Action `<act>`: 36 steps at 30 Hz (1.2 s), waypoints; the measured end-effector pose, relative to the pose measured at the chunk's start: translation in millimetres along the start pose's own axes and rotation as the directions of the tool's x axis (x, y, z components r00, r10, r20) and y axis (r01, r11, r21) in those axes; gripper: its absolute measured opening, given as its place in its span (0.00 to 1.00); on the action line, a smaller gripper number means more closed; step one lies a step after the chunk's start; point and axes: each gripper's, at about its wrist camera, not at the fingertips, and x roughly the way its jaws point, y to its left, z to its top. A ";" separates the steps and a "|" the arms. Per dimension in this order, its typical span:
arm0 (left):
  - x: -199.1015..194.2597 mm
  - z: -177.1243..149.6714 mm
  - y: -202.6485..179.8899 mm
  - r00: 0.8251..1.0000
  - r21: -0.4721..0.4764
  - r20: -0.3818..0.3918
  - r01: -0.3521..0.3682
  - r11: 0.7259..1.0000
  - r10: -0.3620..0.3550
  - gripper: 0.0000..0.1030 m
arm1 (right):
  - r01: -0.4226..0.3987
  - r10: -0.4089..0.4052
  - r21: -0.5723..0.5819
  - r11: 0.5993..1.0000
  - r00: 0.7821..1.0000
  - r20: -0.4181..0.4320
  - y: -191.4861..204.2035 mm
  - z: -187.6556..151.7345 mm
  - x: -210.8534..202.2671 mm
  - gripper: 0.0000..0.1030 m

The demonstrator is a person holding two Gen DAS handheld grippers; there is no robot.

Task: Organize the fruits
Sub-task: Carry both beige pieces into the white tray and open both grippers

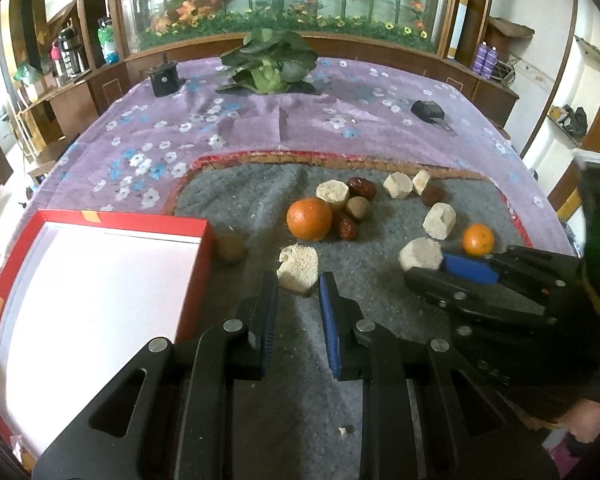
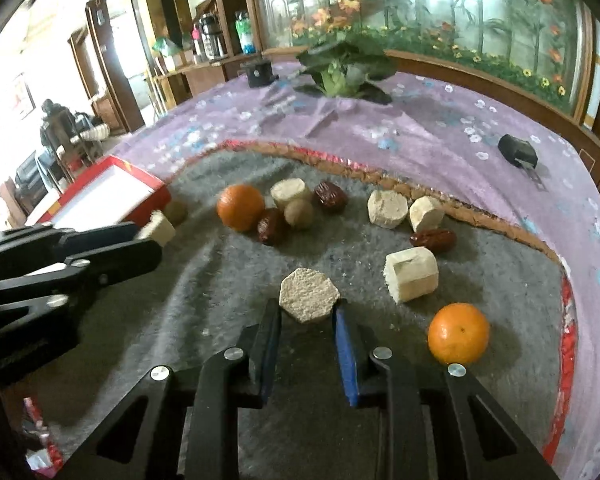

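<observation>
On the grey felt mat (image 1: 260, 184) lie a big orange (image 1: 309, 218), a small orange (image 1: 477, 239), dark red dates (image 1: 362, 187), brown round fruits (image 1: 358, 208) and several pale cut chunks (image 1: 439, 221). My left gripper (image 1: 298, 280) is shut on a rough pale chunk (image 1: 299, 269) held at its fingertips, right of the red box (image 1: 198, 280). My right gripper (image 2: 307, 312) is shut on a hexagonal pale chunk (image 2: 309, 296) that rests on the mat. The small orange (image 2: 458, 333) lies just right of it.
The red box has a white inside with nothing in it. A brown fruit (image 1: 231, 248) lies against its right wall. On the purple flowered cloth (image 1: 220, 128) beyond the mat are a leafy green vegetable (image 1: 268, 64), a black holder (image 1: 163, 78) and a black tool (image 1: 428, 111).
</observation>
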 end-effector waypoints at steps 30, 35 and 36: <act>-7.5 0.8 129.5 0.980 -0.173 -0.063 -0.196 0.965 0.188 0.19 | -0.195 0.195 -0.188 0.962 0.981 -0.023 138.4 68.3 31.5 0.25; 3.4 1.6 141.4 0.979 -0.190 -0.083 -0.198 0.962 0.185 0.19 | -0.199 0.193 -0.195 0.960 0.980 -0.051 147.1 75.9 48.9 0.25; 5.5 1.7 143.4 0.979 -0.194 -0.088 -0.199 0.961 0.185 0.19 | -0.204 0.197 -0.191 0.960 0.979 -0.058 148.4 76.2 51.9 0.25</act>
